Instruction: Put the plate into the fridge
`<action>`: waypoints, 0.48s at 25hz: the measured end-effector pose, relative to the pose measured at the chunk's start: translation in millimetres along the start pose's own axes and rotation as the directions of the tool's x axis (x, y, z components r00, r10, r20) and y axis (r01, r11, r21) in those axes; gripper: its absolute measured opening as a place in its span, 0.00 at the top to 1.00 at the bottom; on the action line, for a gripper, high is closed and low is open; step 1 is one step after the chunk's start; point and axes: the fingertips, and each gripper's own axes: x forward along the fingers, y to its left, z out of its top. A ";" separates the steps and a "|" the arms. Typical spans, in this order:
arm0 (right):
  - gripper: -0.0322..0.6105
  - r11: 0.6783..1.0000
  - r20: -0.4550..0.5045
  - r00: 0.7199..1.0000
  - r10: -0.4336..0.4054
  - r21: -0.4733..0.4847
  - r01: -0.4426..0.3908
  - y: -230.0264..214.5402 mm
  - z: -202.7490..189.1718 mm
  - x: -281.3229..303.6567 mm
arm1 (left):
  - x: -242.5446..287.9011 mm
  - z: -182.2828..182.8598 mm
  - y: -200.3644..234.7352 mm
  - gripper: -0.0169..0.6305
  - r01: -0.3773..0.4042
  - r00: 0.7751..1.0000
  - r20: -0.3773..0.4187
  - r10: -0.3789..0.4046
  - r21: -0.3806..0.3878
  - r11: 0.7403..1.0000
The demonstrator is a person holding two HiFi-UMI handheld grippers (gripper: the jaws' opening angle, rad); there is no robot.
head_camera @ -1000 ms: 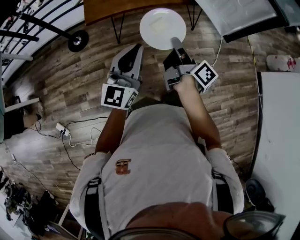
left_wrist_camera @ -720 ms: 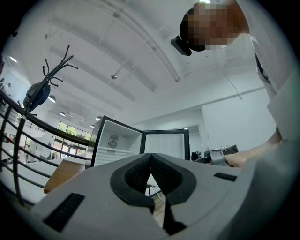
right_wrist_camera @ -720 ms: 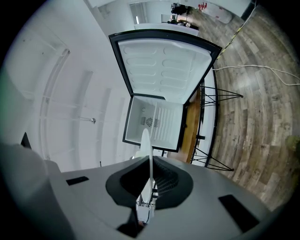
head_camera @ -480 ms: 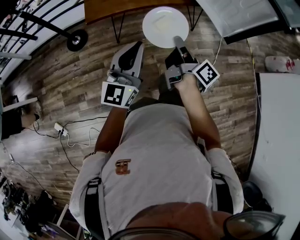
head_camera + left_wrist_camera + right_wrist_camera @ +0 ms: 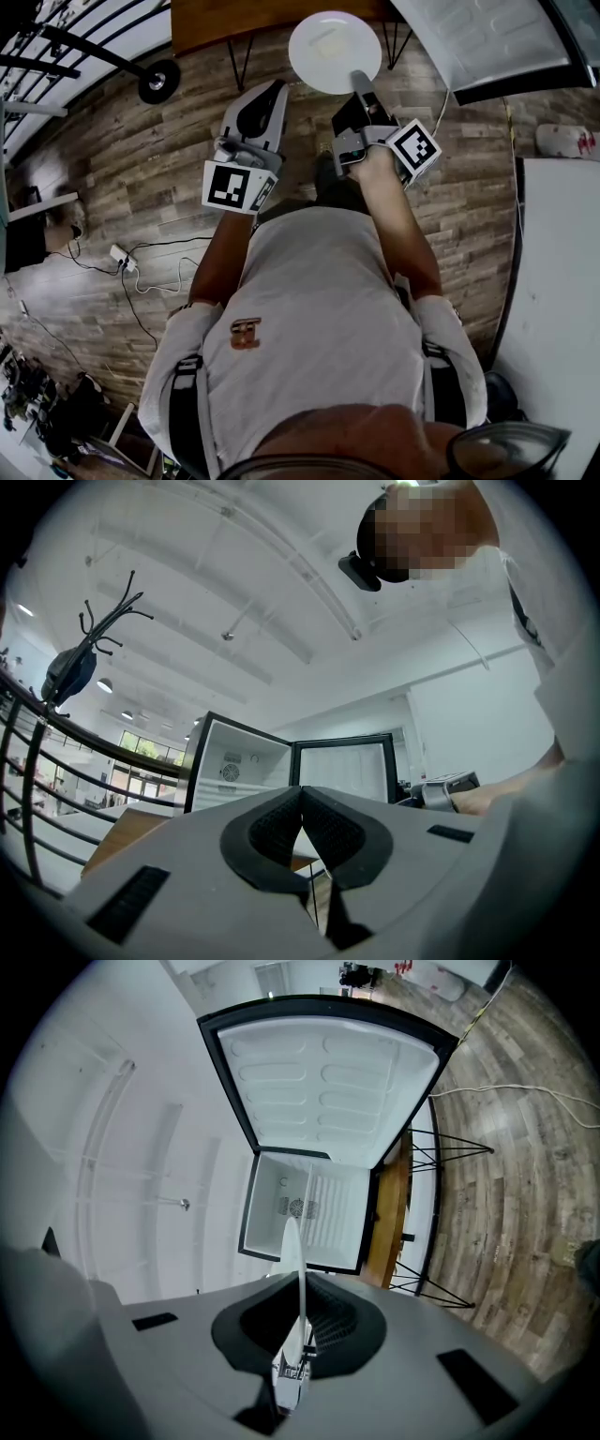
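Note:
A white round plate (image 5: 330, 47) is held out level in front of the person, over the wooden floor. My right gripper (image 5: 360, 86) is shut on its near rim. In the right gripper view the plate (image 5: 293, 1241) shows edge-on between the pads of my right gripper (image 5: 302, 1321). Beyond it stands the small fridge (image 5: 305, 1208), its door (image 5: 328, 1077) swung wide open and its white inside bare. My left gripper (image 5: 255, 114) hangs beside the right one, shut on nothing. In the left gripper view my left gripper (image 5: 302, 797) points at the open fridge (image 5: 239, 771).
A wooden table (image 5: 234, 14) on black hairpin legs stands ahead, next to the fridge door (image 5: 473, 33). A white counter (image 5: 562, 281) runs along the right. A black railing (image 5: 66, 47) and a round black base (image 5: 157, 80) are at the left. Cables (image 5: 141, 267) lie on the floor.
The right gripper and the plate have moved a little forward and to the right in the head view. The fridge door at the top right has come closer. The left gripper has kept its place.

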 end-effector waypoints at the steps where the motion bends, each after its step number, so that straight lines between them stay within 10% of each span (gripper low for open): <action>1: 0.89 1.000 0.000 1.000 0.000 -0.001 0.000 -1.9 4.5 6.3 | 7.0 -2.4 3.0 0.95 -0.001 1.000 -0.001 0.001 0.001 1.000; 12: 0.89 1.000 -0.022 1.000 0.006 -0.003 -0.006 -17.4 62.1 92.7 | 98.6 -19.5 39.9 0.95 -0.029 1.000 -0.008 0.029 0.025 0.999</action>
